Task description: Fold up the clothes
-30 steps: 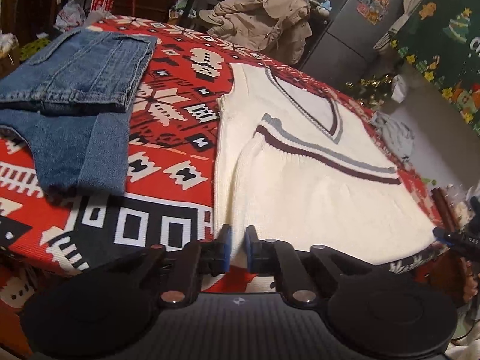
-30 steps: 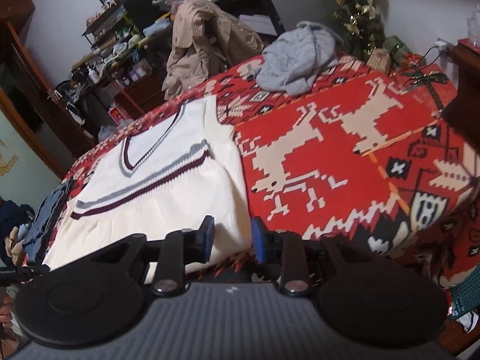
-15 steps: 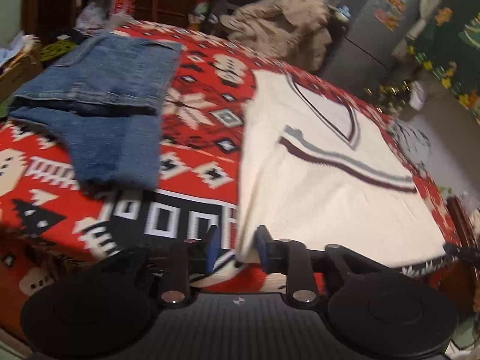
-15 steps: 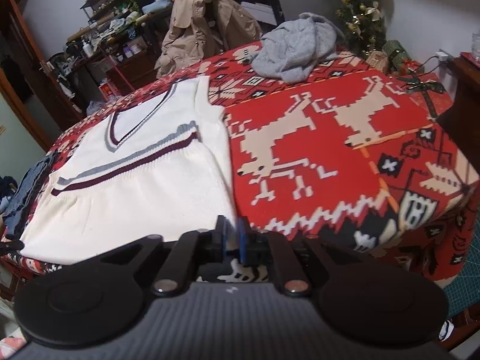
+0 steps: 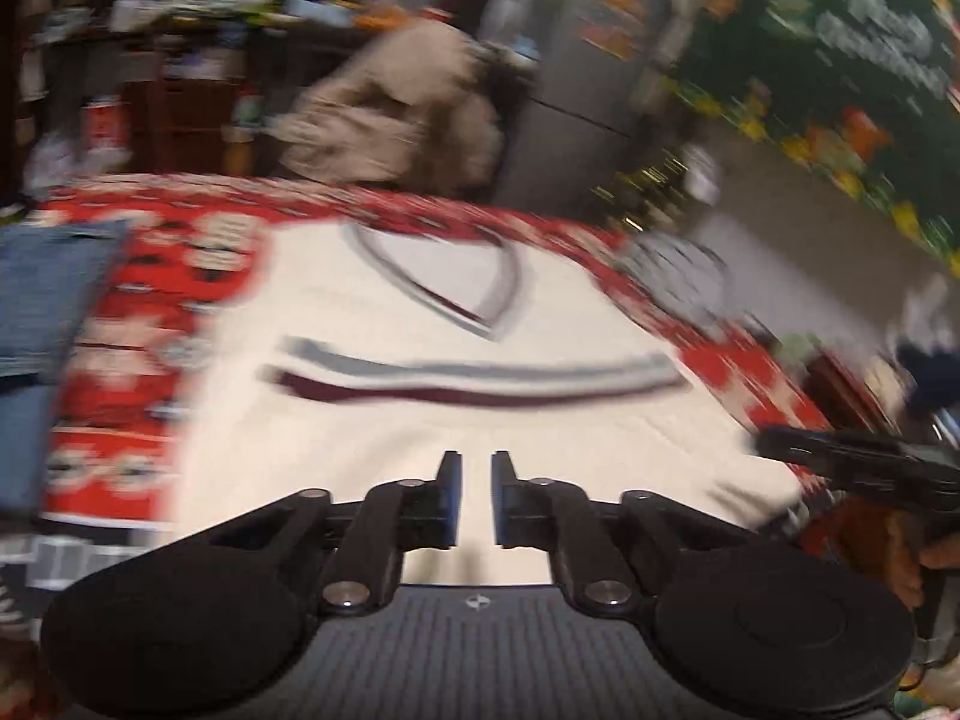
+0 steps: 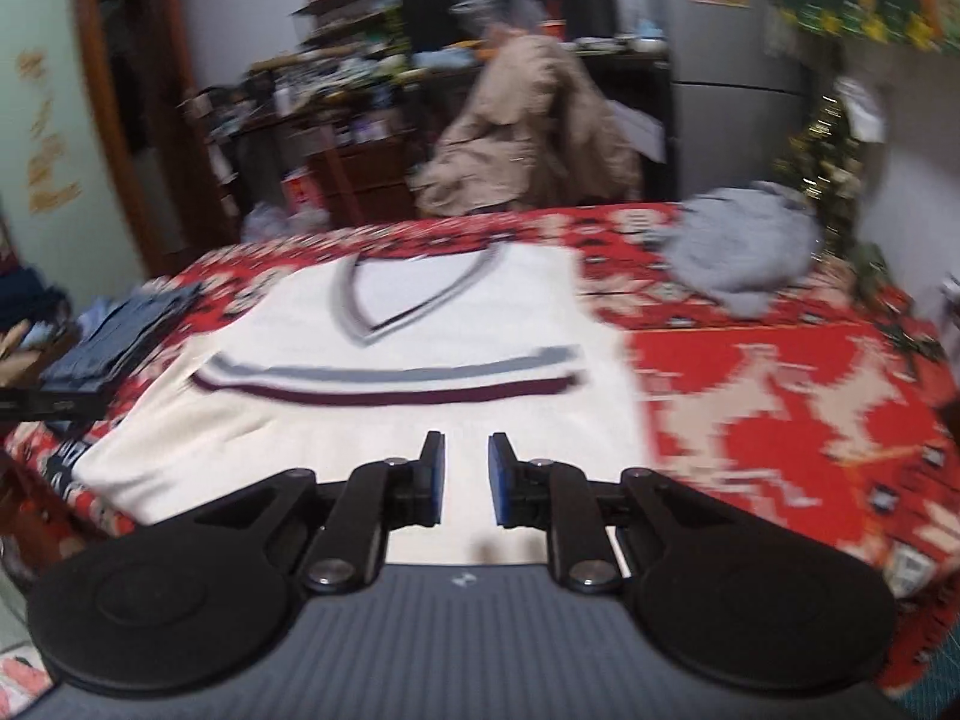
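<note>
Vests: one cream vest (image 6: 384, 414) lying flat before you.
Jeans: one folded pair (image 6: 120, 330).
Left gripper (image 5: 476, 480): narrowly parted, holding nothing.
Right gripper (image 6: 467, 461): narrowly parted, holding nothing.

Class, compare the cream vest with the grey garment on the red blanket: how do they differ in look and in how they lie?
The cream vest is spread flat; the grey garment lies bunched in a heap. The cream vest has grey and maroon stripes; the grey garment looks plain. Both rest on the red patterned blanket.

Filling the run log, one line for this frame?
fold clothes | left tool open | right tool open | both over white vest hem | vest flat
</note>
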Tool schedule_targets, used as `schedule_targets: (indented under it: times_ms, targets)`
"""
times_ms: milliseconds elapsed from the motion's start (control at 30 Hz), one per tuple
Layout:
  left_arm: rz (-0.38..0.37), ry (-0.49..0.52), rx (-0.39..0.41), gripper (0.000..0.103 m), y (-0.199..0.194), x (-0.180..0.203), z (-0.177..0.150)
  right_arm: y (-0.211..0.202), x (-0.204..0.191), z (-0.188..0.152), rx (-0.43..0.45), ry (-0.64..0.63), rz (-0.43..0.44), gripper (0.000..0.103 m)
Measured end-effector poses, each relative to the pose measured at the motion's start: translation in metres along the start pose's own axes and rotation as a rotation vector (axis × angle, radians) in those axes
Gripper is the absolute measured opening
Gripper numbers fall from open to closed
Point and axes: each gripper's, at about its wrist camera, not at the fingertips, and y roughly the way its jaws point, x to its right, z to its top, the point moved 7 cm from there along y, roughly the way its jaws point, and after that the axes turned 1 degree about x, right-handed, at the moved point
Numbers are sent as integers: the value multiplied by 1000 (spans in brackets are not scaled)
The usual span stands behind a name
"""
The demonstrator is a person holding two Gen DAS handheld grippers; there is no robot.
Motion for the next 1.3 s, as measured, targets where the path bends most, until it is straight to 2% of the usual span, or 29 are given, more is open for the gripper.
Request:
schedule_targets:
  times_ms: [133, 200, 300, 400, 600, 767, 933, 1133, 1300]
  targets:
    - [-89, 103, -40, 5, 39, 50, -12, 15, -32, -18, -27, -65, 35, 11]
    - [-106, 130, -45, 5, 43, 60, -21, 23, -48, -27, -41, -98, 53, 11]
    - [-91, 135, -74, 6, 48, 61, -32, 34, -73, -40, -61, -146, 79, 11]
    - [-91, 116, -86, 6, 49, 58, -36, 38, -76, -51, -108, -193, 82, 11]
    - [-72, 161, -83, 6, 49, 63, -38, 33, -91, -50, -92, -276, 96, 12]
    - [-86, 137, -85, 6, 48, 60, -39, 37, -114, -60, -106, -394, 102, 14]
    - [-78, 149, -82, 6, 48, 61, -39, 31, -107, -52, -87, -352, 105, 13]
    - [-86, 132, -85, 7, 48, 60, -39, 37, -92, -49, -124, -328, 77, 13]
    - [-93, 120, -86, 7, 49, 59, -38, 27, -60, -47, -117, -287, 12, 13]
